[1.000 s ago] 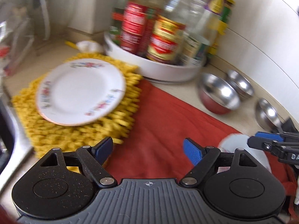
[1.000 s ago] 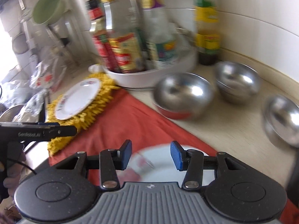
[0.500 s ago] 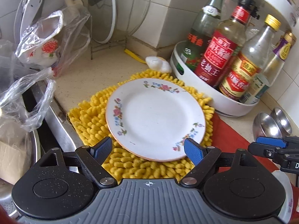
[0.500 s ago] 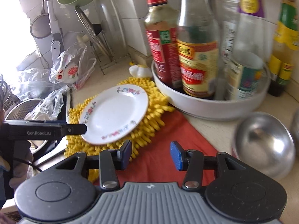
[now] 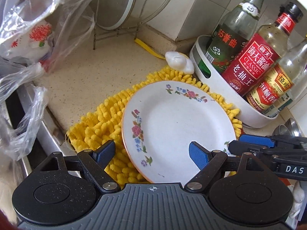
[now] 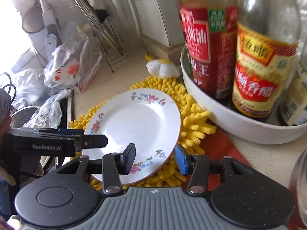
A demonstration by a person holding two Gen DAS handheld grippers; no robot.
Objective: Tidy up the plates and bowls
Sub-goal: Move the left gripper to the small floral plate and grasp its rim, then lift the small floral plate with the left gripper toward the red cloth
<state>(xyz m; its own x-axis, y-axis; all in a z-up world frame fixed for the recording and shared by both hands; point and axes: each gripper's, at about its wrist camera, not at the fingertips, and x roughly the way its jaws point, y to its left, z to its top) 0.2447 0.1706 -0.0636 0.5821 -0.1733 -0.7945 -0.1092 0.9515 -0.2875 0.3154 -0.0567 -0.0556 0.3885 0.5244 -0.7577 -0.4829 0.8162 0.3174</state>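
Left wrist view: the left tongs (image 5: 151, 153) stand wide apart with nothing gripped, their blue pads hanging over the near left rim of a round white plate with painted flowers (image 5: 178, 124). The plate lies at the centre of the frame on a shaggy yellow chenille mat (image 5: 99, 126), which rests on the speckled beige surface (image 5: 92, 76). At right, a white round tray (image 5: 214, 88) just beside the mat holds glass sauce bottles with red and green labels (image 5: 249, 65). Clear plastic bags (image 5: 38, 38) fill the upper left. The right tongs (image 5: 249, 144) reach in from the right edge, at the plate's right rim. Steel bowls (image 5: 287, 130) peek out at the right edge behind them.

Right wrist view: the right tongs (image 6: 155, 158) are partly open and empty, straddling the plate's (image 6: 134, 122) near right rim without pressing on it. The plate sits low in the centre of the frame on the mat (image 6: 193, 122), with a red cloth (image 6: 220, 145) to the lower right. The left tongs (image 6: 103, 140) enter from the left edge over the plate's left rim. The tray (image 6: 230, 122) and bottles (image 6: 262, 76) fill the upper right.
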